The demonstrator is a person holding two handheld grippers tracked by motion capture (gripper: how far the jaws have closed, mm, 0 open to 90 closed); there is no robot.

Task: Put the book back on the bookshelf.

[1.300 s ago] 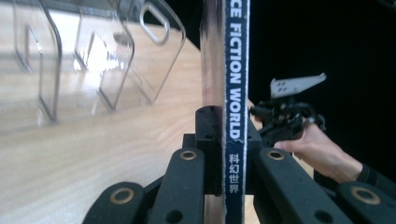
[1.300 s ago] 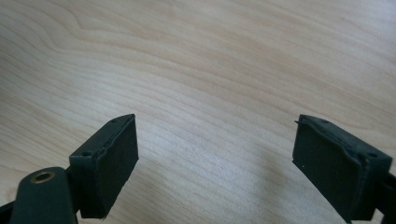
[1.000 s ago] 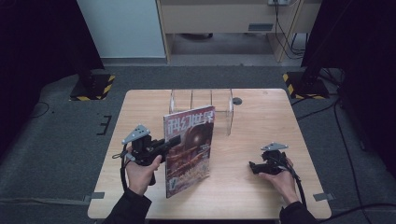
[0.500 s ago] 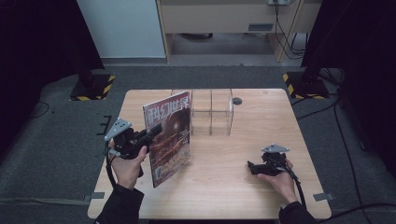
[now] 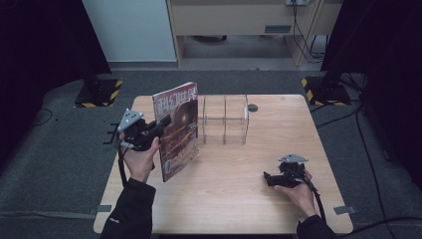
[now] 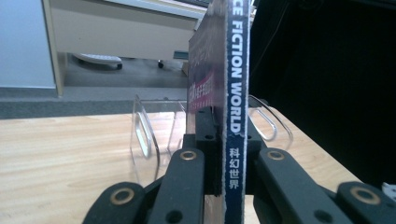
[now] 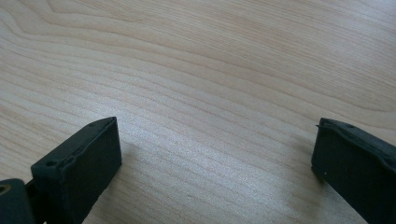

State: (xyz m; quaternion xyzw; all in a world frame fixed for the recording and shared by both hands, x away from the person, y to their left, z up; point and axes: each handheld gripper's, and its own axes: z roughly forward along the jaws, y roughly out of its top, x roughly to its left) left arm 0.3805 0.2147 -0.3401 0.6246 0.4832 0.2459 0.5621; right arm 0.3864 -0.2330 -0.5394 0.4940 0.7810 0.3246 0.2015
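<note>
A magazine (image 5: 177,130) with a dark red cover stands upright in the air over the left half of the table, just left of a clear acrylic rack (image 5: 224,119). My left gripper (image 5: 161,124) is shut on its spine edge. In the left gripper view the blue spine (image 6: 235,93) rises straight between the jaws of that gripper (image 6: 224,135), with the rack (image 6: 148,137) behind it. My right gripper (image 5: 269,178) rests low on the table at the right. Its jaws (image 7: 215,158) have just been opening and stand wide, with bare wood between them.
The wooden table (image 5: 239,204) has a small dark round hole (image 5: 253,107) near its back edge, beside the rack. Dark floor surrounds the table, with black stands with yellow-striped feet (image 5: 99,92) at the back corners.
My left hand has carried the magazine leftward and up, away from the table's middle, and it now stands more upright beside the rack. The right hand stays put.
</note>
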